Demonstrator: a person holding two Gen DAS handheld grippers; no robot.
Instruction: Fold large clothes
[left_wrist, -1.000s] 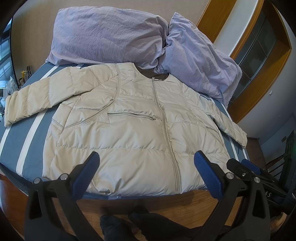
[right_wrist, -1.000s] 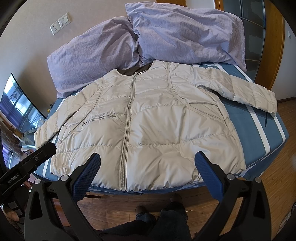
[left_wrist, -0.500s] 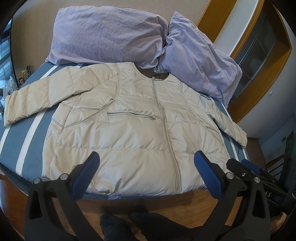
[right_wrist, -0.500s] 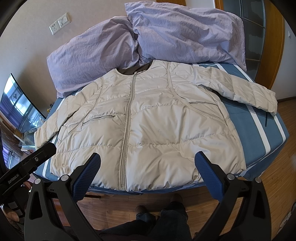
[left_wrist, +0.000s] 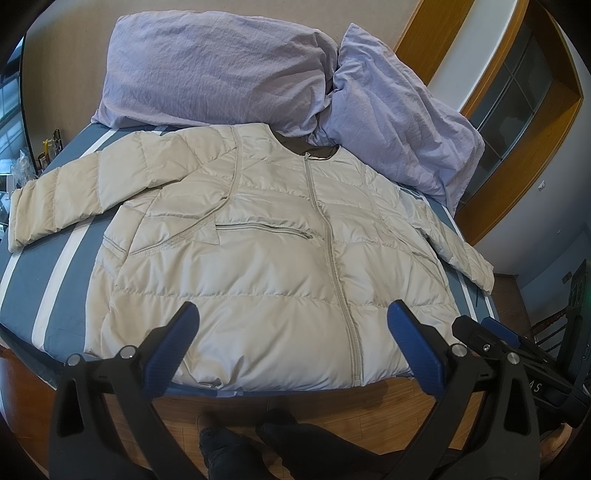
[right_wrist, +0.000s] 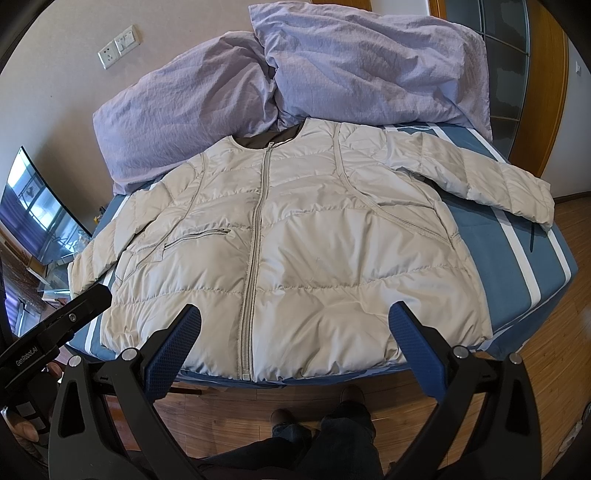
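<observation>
A beige quilted puffer jacket (left_wrist: 266, 258) (right_wrist: 295, 240) lies flat and zipped on the bed, front side up, both sleeves spread outward, its hem at the bed's near edge. My left gripper (left_wrist: 291, 317) hovers open above the hem, nothing between its blue-padded fingers. Over the hem as well, my right gripper (right_wrist: 293, 321) stands open and empty. The other gripper's black body shows at the right edge of the left wrist view and at the left edge of the right wrist view.
Two lilac pillows (left_wrist: 207, 70) (right_wrist: 369, 62) lean against the wall behind the collar. The blue bedsheet with white stripes (left_wrist: 51, 258) (right_wrist: 517, 251) shows on both sides. A person's legs and shoes (right_wrist: 317, 424) stand on the wooden floor at the bed's foot. A screen (right_wrist: 29, 214) stands left.
</observation>
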